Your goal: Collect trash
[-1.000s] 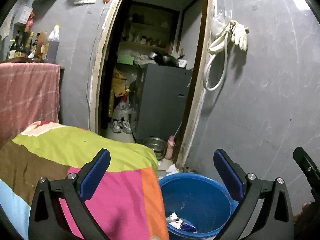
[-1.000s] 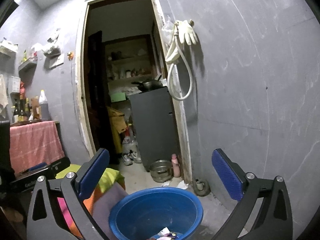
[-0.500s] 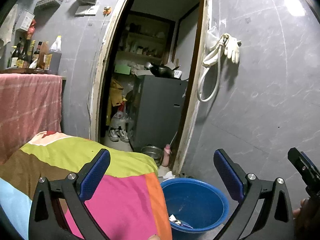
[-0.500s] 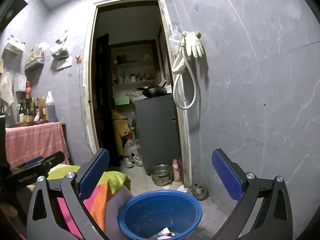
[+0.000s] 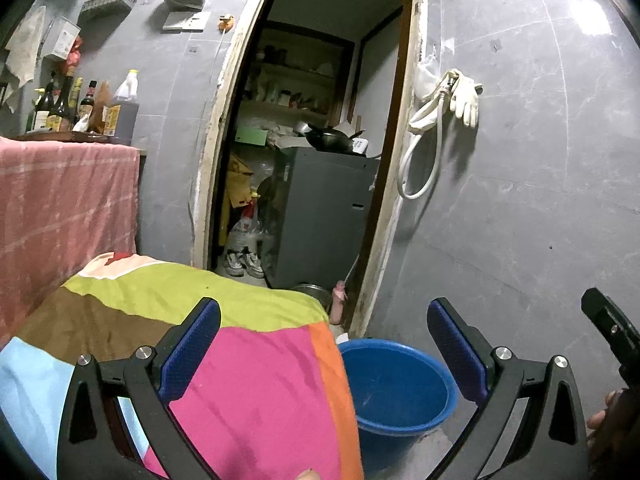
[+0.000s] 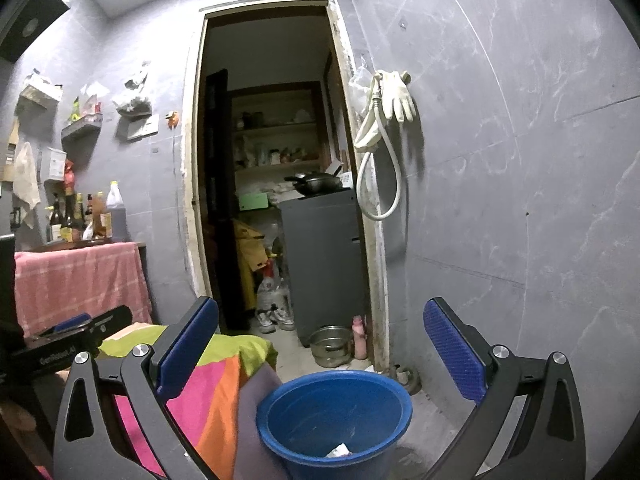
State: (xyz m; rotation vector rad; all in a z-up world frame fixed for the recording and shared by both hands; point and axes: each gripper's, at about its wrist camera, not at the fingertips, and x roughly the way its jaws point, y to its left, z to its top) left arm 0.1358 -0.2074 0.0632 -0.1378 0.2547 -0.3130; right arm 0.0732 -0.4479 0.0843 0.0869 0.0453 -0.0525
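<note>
A blue plastic bucket [image 5: 394, 388] stands on the floor beside a table under a multicoloured cloth [image 5: 240, 364]. It also shows in the right wrist view [image 6: 336, 420], with a scrap of white trash [image 6: 338, 450] at its bottom. My left gripper [image 5: 324, 344] is open and empty, raised above the cloth's edge and the bucket. My right gripper [image 6: 320, 344] is open and empty, raised above the bucket. The left gripper's body [image 6: 68, 344] shows at the left of the right wrist view.
A doorway [image 6: 276, 184] ahead opens on a storeroom with a grey cabinet [image 6: 324, 264], shoes and a steel bowl [image 6: 330, 344]. A hose and gloves [image 6: 384, 120] hang on the right wall. A pink-draped counter with bottles [image 5: 68, 184] stands left.
Both grippers have lifted and tilted up, so the bucket sits lower in both views and more wall and ceiling show. Both stay open and empty.
</note>
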